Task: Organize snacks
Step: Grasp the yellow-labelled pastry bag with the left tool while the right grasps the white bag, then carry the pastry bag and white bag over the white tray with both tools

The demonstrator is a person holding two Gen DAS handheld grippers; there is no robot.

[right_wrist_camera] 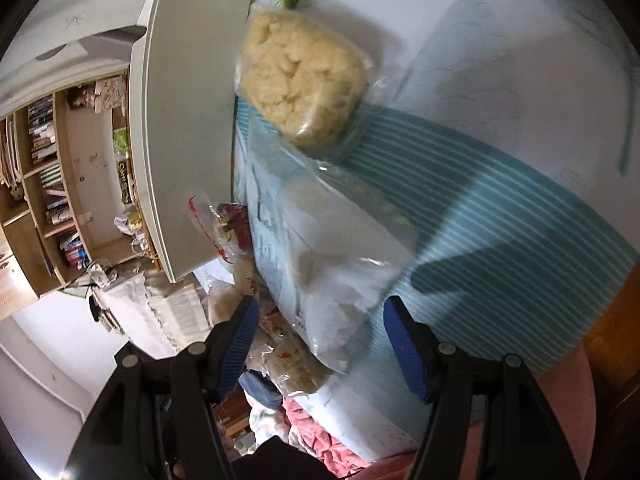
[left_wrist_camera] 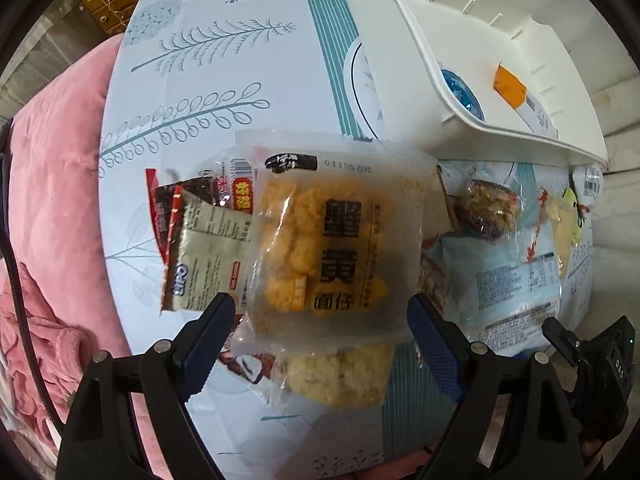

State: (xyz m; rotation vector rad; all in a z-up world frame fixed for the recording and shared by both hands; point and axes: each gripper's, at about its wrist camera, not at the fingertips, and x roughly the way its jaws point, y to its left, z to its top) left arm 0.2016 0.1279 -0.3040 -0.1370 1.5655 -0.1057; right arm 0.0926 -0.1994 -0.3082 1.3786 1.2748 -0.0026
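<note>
Your left hand-held gripper (left_wrist_camera: 322, 312) is hanging over the table (left_wrist_camera: 240, 80) with its jaws spread wide, gripping nothing. The orange snack pack (left_wrist_camera: 332, 236) is lying flat directly ahead of the fingertips, in the gap between them but untouched. A green packet (left_wrist_camera: 208, 248) is sitting just left of it, and a pale yellow snack (left_wrist_camera: 340, 376) is peeking out beneath its near edge. The white bin (left_wrist_camera: 480, 92) is standing beyond, to the upper right.

Your right hand-held gripper (right_wrist_camera: 318, 316) is also standing released, with a clear bag (right_wrist_camera: 336, 256) lying between its blue pads. A beige snack (right_wrist_camera: 300, 80) is resting further out, beside the white bin (right_wrist_camera: 188, 120).
</note>
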